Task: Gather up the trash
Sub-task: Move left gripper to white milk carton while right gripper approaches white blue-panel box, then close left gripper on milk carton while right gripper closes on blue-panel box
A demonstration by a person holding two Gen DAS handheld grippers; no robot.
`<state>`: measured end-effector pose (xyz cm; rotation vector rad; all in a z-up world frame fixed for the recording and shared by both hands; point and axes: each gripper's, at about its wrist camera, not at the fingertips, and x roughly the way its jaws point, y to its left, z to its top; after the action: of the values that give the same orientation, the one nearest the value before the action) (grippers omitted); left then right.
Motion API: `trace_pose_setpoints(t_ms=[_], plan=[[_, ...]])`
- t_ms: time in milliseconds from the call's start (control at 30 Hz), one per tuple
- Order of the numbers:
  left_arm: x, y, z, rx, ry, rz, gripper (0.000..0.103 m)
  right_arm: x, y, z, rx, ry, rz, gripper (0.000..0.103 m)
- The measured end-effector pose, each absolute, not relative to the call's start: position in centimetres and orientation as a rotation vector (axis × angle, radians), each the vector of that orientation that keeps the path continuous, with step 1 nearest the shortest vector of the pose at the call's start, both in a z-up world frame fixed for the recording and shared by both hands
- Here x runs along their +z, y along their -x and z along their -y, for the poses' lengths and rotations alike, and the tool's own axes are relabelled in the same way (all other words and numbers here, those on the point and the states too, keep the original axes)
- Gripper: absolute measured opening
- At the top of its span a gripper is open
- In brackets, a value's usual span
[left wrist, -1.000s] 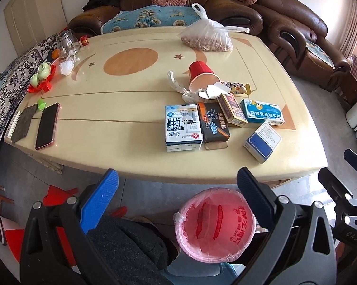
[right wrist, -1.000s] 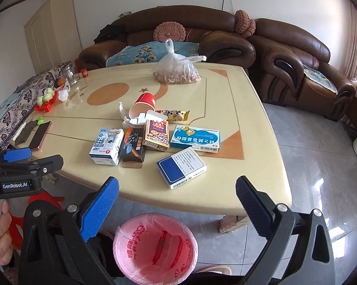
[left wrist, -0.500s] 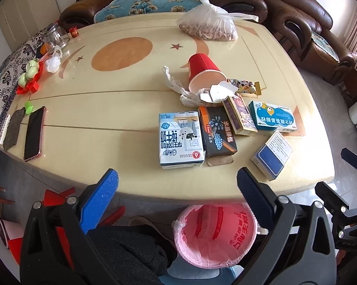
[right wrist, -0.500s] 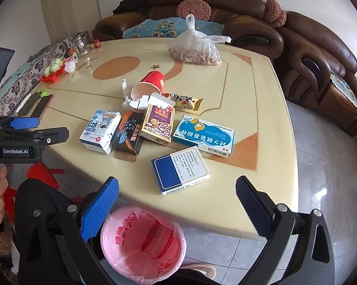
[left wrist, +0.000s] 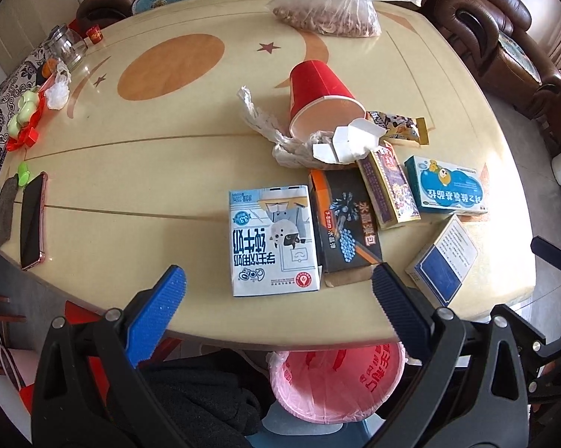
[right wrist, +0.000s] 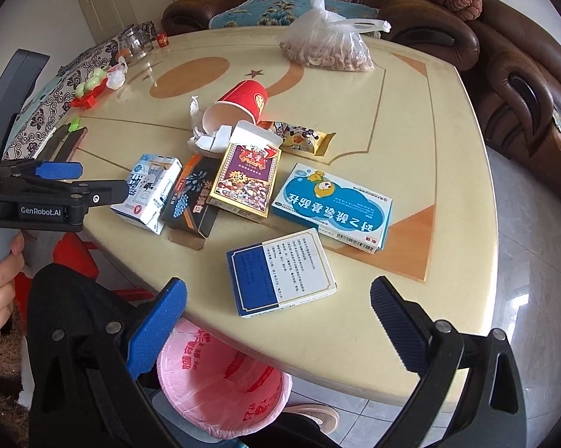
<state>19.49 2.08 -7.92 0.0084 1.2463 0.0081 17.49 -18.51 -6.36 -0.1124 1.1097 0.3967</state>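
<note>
- Bin (right wrist: pixel 220 384): lined with a pink bag, on the floor under the table's near edge, just below your tongs; nothing clearly visible inside.
- Red cup (left wrist: pixel 317 97): tipped on its side mid-table, mouth towards you; no contents to be seen.
- Clear bag (right wrist: pixel 329 48): knotted, holding pale brown pieces, at the far side of the table (left wrist: pixel 168 142).
- Trash cluster, near edge: milk carton (left wrist: pixel 273 239), black box (left wrist: pixel 345 231) touching its right side, gold-and-purple box (right wrist: pixel 245 179) partly over the black one, blue-and-white box (right wrist: pixel 332 207), blue box (right wrist: pixel 280 272) closest to you, snack wrapper (right wrist: pixel 302 136), twisted plastic bag (left wrist: pixel 273 130) against the cup.
- Your left tongs (left wrist: pixel 276 287): wide apart, empty, low over the table edge with the milk carton just ahead.
- Your right tongs (right wrist: pixel 278 298): wide apart, empty, the blue box lying between the tips.
- Other things, left end of the table: phone (left wrist: pixel 32 220), glass jar (left wrist: pixel 65 46), green and red clutter (left wrist: pixel 22 119).
- Surroundings: brown sofa (right wrist: pixel 467 37) behind the table.
</note>
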Motion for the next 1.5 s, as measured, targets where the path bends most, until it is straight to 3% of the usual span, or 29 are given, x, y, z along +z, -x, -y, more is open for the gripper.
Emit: trace_pose_setpoints(t_ms=[967, 1500], plan=[[-13.7, -23.9, -2.9, 0.043, 0.021, -1.392, 0.098, -14.5, -21.1, 17.1, 0.495, 0.128, -1.312, 0.097], [-15.0, -27.1, -5.7, 0.002, 0.118, -1.457, 0.098, -14.9, -21.3, 16.5, 0.507, 0.149, -1.317, 0.097]])
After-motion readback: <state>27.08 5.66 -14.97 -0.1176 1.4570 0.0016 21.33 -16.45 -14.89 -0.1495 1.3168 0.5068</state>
